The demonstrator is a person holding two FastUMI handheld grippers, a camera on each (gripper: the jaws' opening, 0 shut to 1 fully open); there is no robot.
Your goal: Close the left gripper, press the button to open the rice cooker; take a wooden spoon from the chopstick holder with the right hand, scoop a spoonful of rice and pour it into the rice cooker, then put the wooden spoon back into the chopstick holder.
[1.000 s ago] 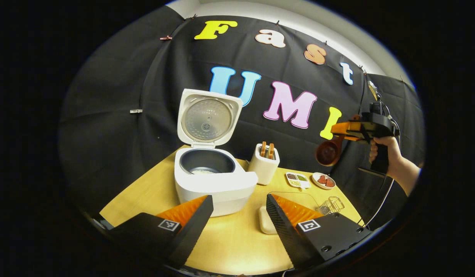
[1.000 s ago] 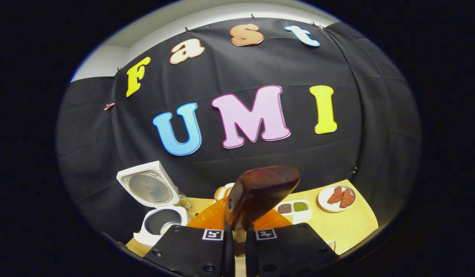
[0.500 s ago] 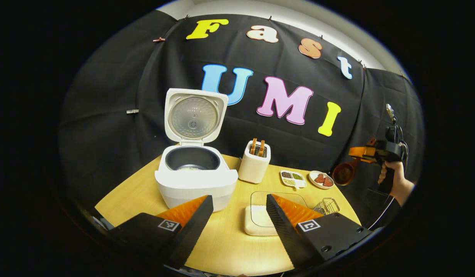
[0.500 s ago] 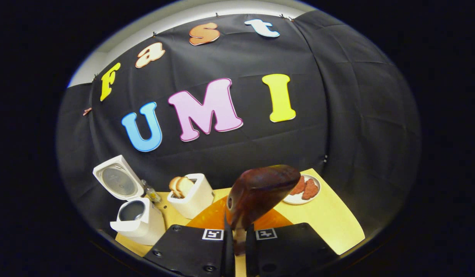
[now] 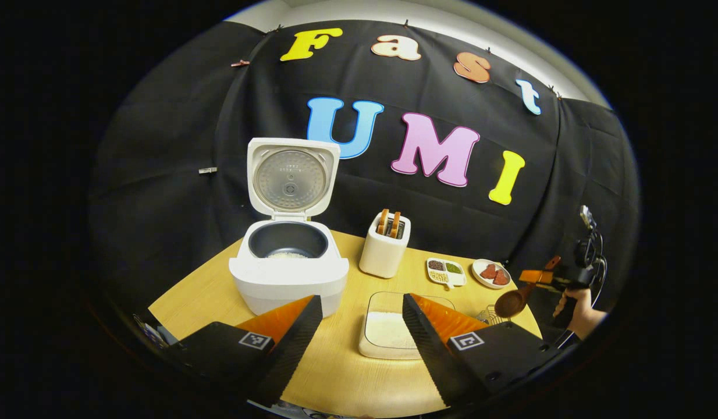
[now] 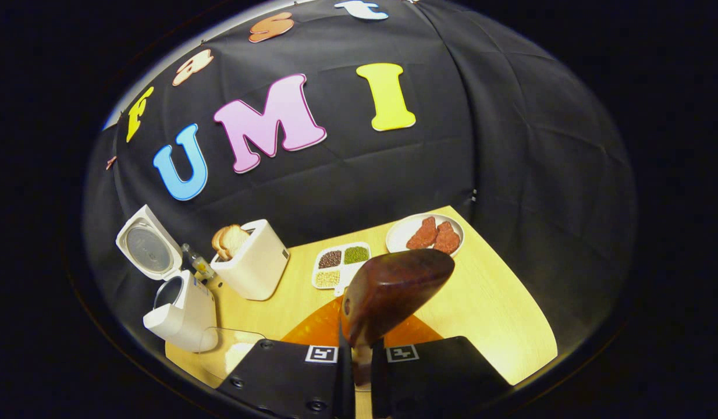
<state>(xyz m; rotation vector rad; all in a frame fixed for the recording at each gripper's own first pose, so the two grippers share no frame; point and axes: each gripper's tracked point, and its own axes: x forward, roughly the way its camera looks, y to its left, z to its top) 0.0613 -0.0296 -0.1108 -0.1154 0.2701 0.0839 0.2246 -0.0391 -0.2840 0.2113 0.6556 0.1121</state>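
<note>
The white rice cooker [image 5: 289, 276] stands open with its lid [image 5: 292, 180] upright and some rice in the dark pot. My left gripper [image 5: 361, 299] hovers open over the table's front, between the cooker and a clear box of rice [image 5: 385, 331]. A hand holds my right gripper [image 5: 539, 276] at the far right, shut on the handle of a dark wooden spoon [image 5: 512, 302]. The spoon's bowl hangs just above the wire chopstick holder [image 5: 490, 316]. In the right gripper view the spoon [image 6: 394, 288] rises from between my right gripper's [image 6: 359, 349] shut fingers, its bowl's back facing the camera.
A white toaster [image 5: 385, 253] with bread slices stands right of the cooker. Behind the rice box lie a divided dish of grains [image 5: 446, 272] and a plate of meat [image 5: 491, 273]. The right gripper view shows the cooker [image 6: 181, 308], toaster [image 6: 251, 265] and the table's right edge [image 6: 510, 273].
The right gripper has come down with the spoon, from high beside the wall to just above the table's right end by the wire holder. The left gripper has drawn back slightly, still open.
</note>
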